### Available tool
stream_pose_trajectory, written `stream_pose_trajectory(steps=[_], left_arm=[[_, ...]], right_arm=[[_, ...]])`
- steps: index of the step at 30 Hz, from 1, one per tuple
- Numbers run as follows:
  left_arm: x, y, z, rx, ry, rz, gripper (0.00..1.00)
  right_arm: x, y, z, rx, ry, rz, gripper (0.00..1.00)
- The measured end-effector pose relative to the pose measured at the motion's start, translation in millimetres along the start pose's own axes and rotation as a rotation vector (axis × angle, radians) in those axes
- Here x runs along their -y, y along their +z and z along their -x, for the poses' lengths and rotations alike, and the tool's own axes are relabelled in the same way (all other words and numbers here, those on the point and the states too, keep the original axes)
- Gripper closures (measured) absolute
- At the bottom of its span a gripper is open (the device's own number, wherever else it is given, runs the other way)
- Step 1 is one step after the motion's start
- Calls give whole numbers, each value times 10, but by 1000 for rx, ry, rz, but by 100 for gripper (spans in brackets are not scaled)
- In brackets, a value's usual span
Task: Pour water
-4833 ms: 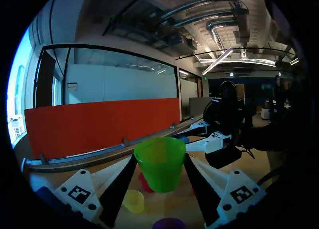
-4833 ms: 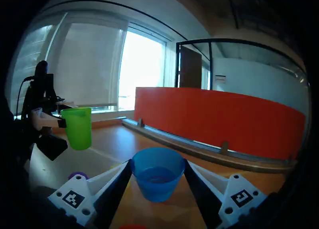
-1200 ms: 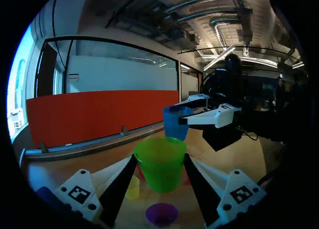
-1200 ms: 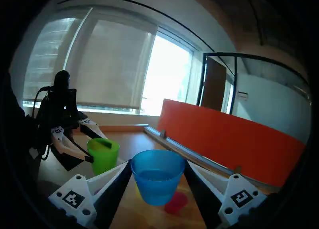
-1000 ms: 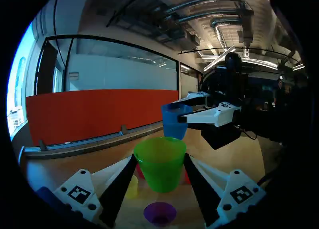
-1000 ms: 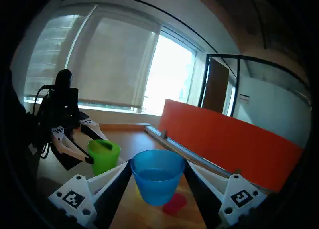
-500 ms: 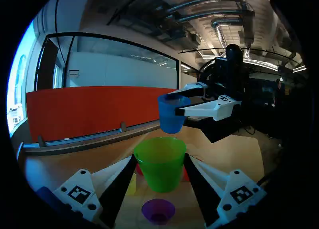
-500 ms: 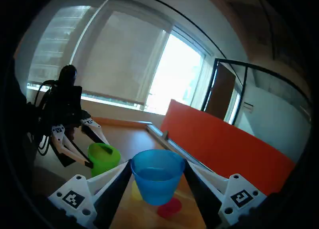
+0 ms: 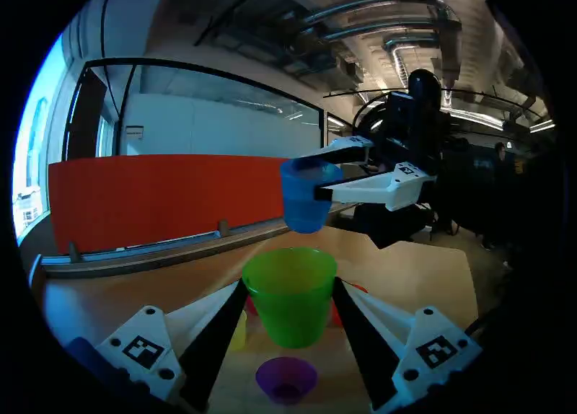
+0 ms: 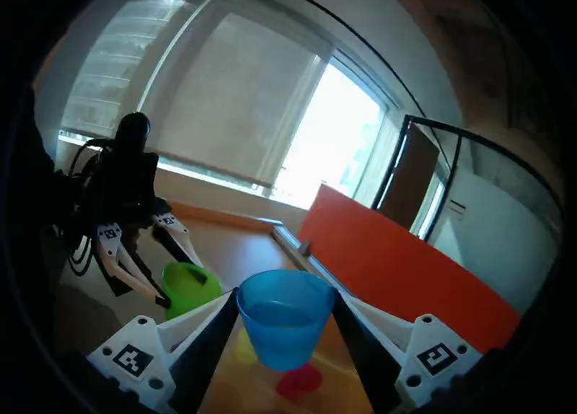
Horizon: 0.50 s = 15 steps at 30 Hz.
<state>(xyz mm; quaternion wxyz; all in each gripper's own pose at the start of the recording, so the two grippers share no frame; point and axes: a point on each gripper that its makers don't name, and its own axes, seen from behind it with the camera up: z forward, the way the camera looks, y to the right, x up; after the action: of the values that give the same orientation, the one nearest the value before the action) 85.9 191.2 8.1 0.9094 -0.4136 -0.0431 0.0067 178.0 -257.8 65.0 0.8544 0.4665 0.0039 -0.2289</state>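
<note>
**Green cup low, blue cup higher, neither touching**

Left gripper view, going left to right. Yellow cup (image 9: 239, 332) mostly tucked behind the near finger, just a sliver showing. Dead centre, left gripper (image 9: 288, 284) with jaws clamped on the green cup (image 9: 290, 302), both fingers pressed to its sides. Can't see inside it from this angle. Purple cup (image 9: 286, 378) lower down on the surface (image 9: 425, 270), partly cut off. Up and to the right, right gripper (image 9: 306, 177) with jaws squeezing the blue cup (image 9: 303, 201), held higher than the green rim and clear of it. Hand behind it lost in the dark.

Right gripper view: left gripper far left, backlit and murky. Green cup just beside and lower than the blue cup. Water visible inside the blue one, roughly level. Red cup (image 10: 299, 381) underneath, half hidden. Orange partition (image 10: 404, 277) off to the right.
</note>
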Motion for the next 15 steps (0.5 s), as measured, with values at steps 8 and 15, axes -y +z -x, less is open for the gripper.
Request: stream_pose_trajectory(steps=[8,15], left_arm=[[-47,-7,27,9,22,6,15],[-72,-9,20,5,32,11,15]], right_arm=[[7,48,-47,11,-51,-19,8],[16,75,-86,17,-89,-32,8]])
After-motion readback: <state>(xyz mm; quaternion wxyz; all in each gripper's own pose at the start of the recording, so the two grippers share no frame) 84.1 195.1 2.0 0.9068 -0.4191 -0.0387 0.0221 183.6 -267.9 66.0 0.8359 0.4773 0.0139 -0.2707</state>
